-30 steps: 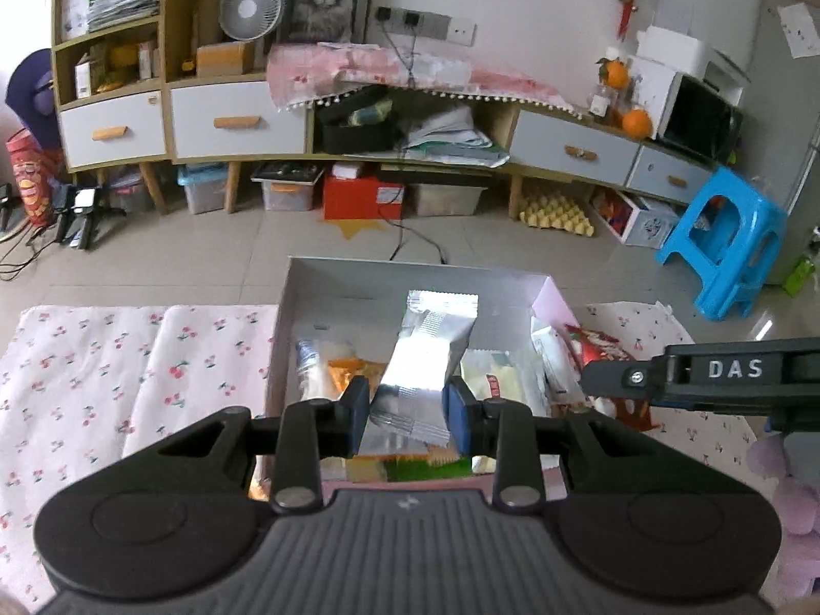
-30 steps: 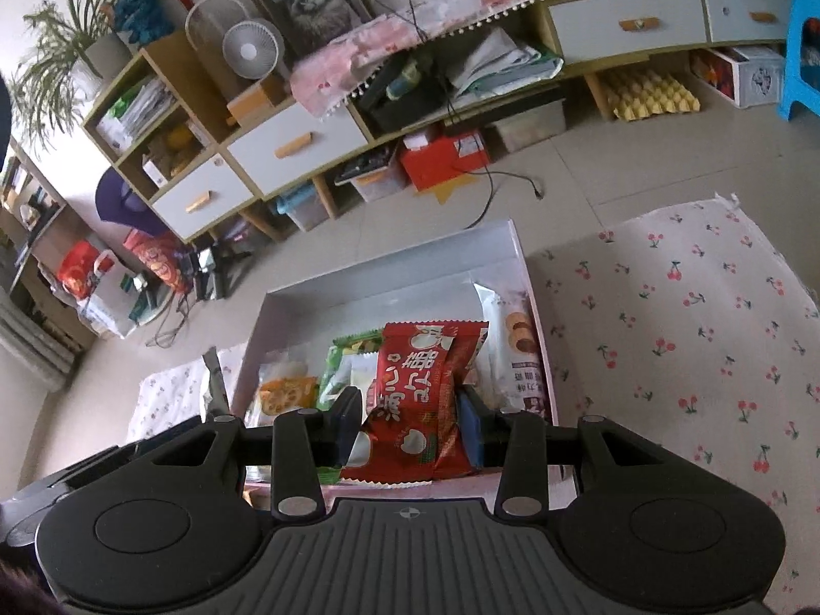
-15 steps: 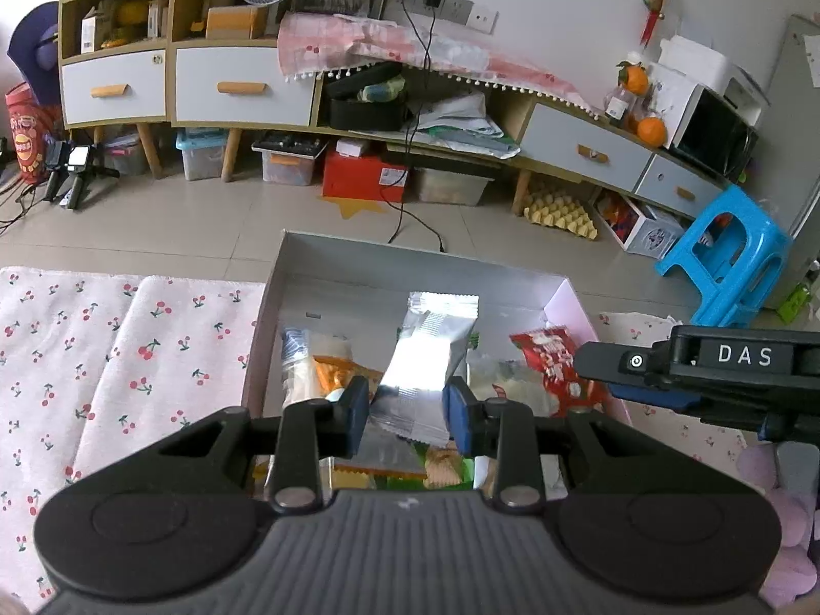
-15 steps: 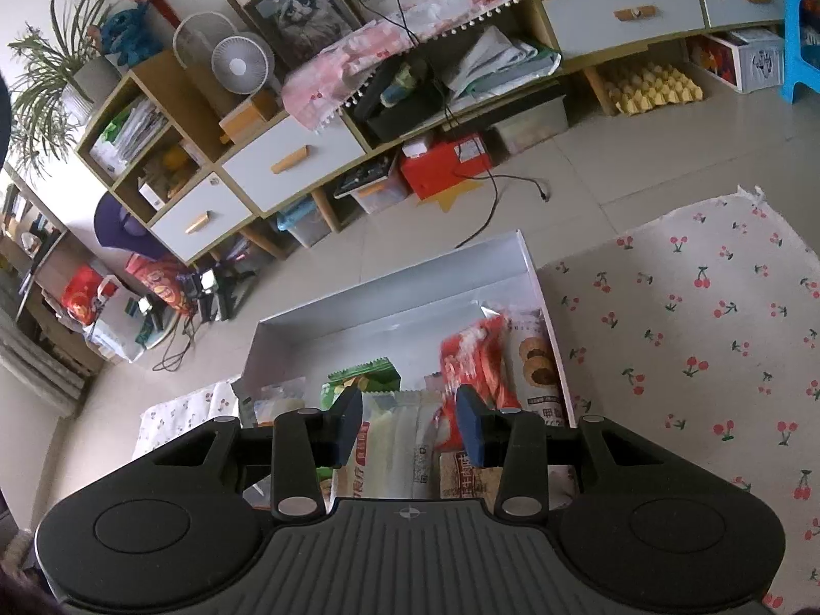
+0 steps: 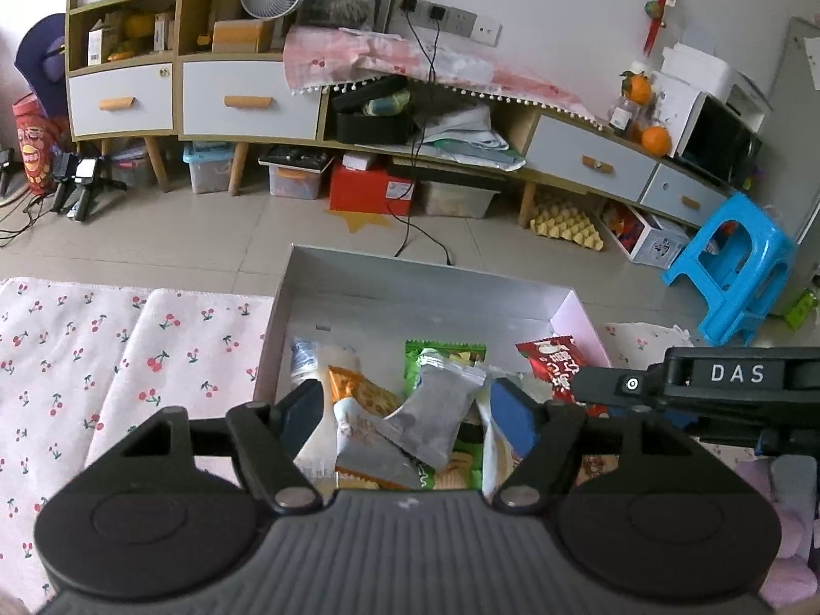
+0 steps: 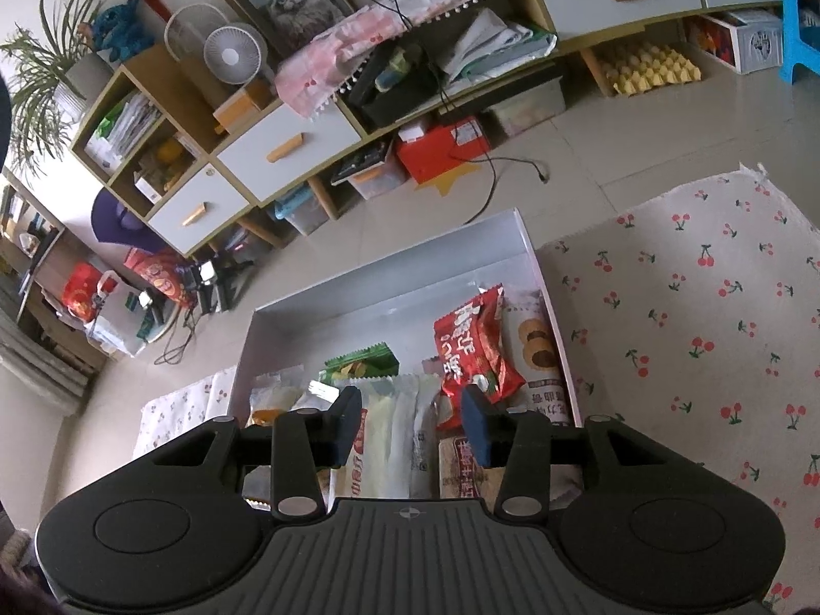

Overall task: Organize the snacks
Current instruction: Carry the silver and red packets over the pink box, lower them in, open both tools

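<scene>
Hovering at lower centre, the left tool (image 5: 410,417) has just been opening, its silver packet (image 5: 435,423) loose between the jaws. The right tool (image 6: 410,423) gapes empty over a pale packet (image 6: 392,435). Beyond, the red packet (image 6: 474,346) lies in the box (image 6: 359,282).

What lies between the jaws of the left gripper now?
In the left wrist view, the silver snack packet lies loose between the jaws of the left gripper, which have just been opening, atop other snacks in the white box.
</scene>
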A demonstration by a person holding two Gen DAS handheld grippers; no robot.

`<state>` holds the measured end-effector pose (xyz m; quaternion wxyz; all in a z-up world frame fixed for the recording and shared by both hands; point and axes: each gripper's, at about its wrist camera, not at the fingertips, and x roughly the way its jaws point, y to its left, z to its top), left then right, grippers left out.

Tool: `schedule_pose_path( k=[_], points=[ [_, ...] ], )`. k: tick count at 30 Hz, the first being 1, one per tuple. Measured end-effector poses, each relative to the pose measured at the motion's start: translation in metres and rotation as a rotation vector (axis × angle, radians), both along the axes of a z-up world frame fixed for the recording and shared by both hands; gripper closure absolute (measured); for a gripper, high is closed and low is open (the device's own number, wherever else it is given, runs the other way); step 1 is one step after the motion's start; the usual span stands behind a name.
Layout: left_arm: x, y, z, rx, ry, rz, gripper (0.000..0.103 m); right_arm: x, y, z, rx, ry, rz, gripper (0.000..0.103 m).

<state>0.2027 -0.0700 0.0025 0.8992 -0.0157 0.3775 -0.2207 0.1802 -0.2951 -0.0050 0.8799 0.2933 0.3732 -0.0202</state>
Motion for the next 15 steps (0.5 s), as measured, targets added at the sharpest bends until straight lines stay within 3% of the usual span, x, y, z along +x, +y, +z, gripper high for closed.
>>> schedule_pose_path(
  k=[15],
  points=[
    [-0.022,0.017,0.021,0.002,0.030,0.026,0.022,-0.033,0.002,0.024,-0.046,0.021,0.014,0.037]
  ],
)
